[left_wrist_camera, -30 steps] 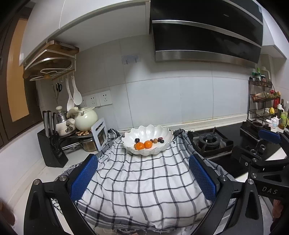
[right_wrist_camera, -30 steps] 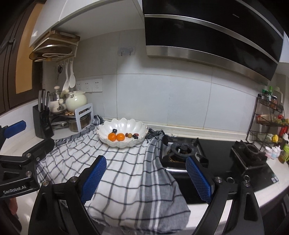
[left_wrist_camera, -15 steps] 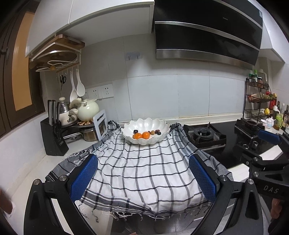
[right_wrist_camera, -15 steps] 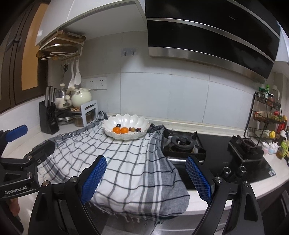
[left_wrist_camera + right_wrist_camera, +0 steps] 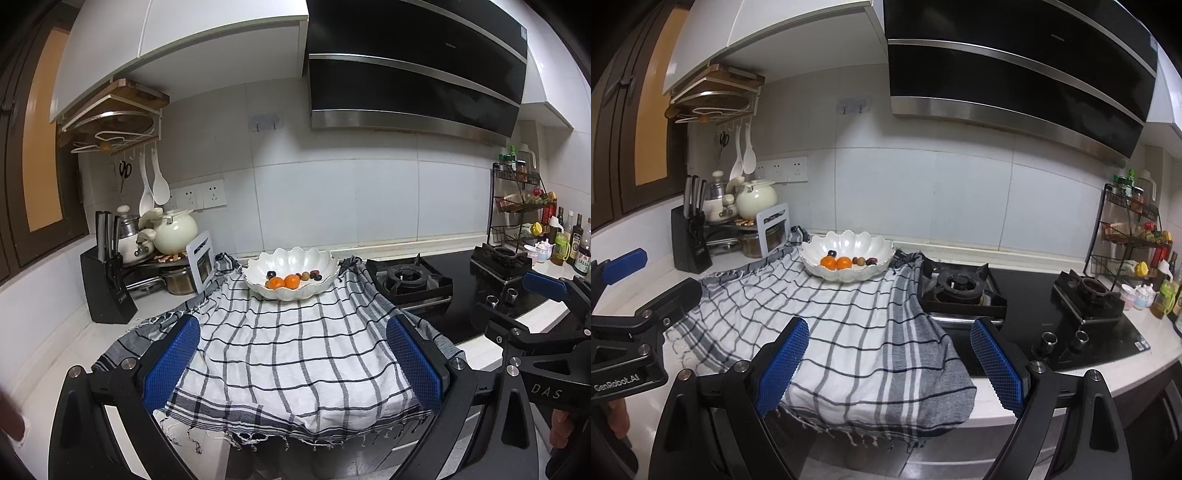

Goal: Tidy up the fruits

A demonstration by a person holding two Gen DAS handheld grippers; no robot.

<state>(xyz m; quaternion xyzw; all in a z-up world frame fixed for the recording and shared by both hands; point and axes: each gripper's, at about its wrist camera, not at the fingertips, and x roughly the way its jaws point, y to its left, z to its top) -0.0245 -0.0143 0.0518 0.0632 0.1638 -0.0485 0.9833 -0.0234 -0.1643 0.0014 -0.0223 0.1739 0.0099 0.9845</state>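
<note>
A black knife block (image 5: 107, 291) stands at the far left of the white counter (image 5: 55, 354). The left gripper (image 5: 293, 363) is spread wide and holds nothing. Beyond it, on the black-and-white checked cloth (image 5: 291, 354), sits the white scalloped ceramic bowl (image 5: 291, 275) – two orange fruits (image 5: 283, 282) and small dark ones inside. The right gripper (image 5: 890, 363) – equally wide, empty – hangs nearer the black gas hob (image 5: 960, 290).

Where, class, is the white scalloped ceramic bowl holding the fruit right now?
In both wrist views the white scalloped ceramic bowl sits at the far end of the black-and-white checked cloth, near the tiled wall, between the black knife block and the gas burner.
</note>
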